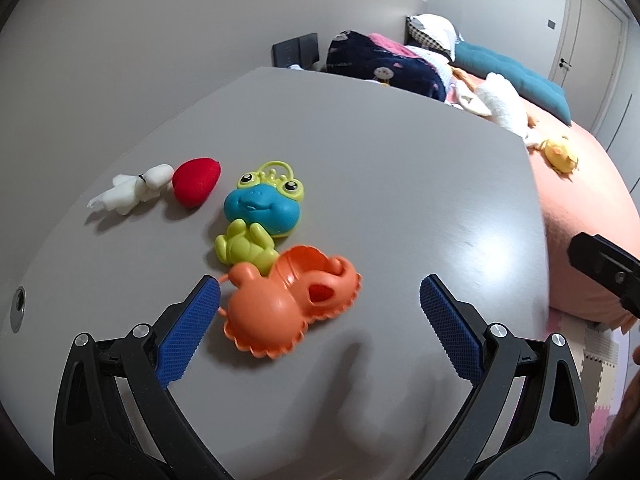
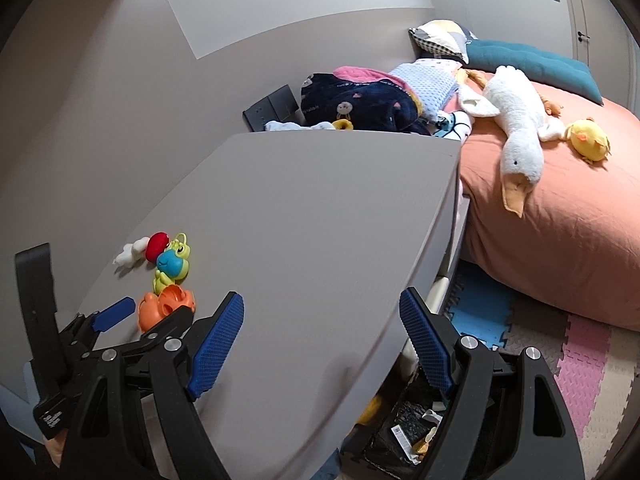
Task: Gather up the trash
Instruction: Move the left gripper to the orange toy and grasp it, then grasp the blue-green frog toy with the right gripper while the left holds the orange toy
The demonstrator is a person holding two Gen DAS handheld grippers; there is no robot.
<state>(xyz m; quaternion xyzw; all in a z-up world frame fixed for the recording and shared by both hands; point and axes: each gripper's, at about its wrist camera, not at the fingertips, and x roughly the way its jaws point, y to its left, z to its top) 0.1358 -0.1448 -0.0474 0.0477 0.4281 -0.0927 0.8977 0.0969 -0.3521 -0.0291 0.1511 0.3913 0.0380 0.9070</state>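
A: Grey, matte and smooth, the table [image 1: 360,168] carries a row of toys running from 10 o'clock toward the left gripper [image 1: 320,292], whose jaws stand wide apart with nothing between them.

B: What are the toys made of?

A: Glossy moulded plastic for the orange mould [image 1: 288,304], scalloped at the rim and lying just beside the left blue pad [image 1: 192,332]. Behind it, touching, a lime frog [image 1: 244,246], then a blue frog face [image 1: 262,210] with yellow-green eyes and a loop handle. At 10 o'clock sit a soft red heart [image 1: 196,182] and a white figure [image 1: 132,192], rubbery-looking.

B: And the right gripper [image 2: 322,308]?

A: Also released, its ribbed blue pads spread over the table's near corner. The left wrist view shows only its black tip at 3 o'clock.

B: Where is the trash?

A: Only the right wrist view shows it: at 6 o'clock, under the table edge, a dark bin [image 2: 400,428] holds crumpled wrappers and scraps. I cannot tell the bin's material.

B: Anything else unique to that view?

A: A plush goose [image 2: 516,128], white and fuzzy with an orange bill, stretched across the salmon bedspread [image 2: 560,220] at 2 o'clock, beside a round yellow chick [image 2: 590,138]. Foam puzzle mats [image 2: 580,352] in pink, blue and beige cover the floor at 4 o'clock. The left gripper appears there at 8 o'clock, next to the orange mould.

B: Shared by both?

A: A teal cushion [image 2: 532,64] and a navy fleece blanket [image 2: 356,104] piled at the bed's head.
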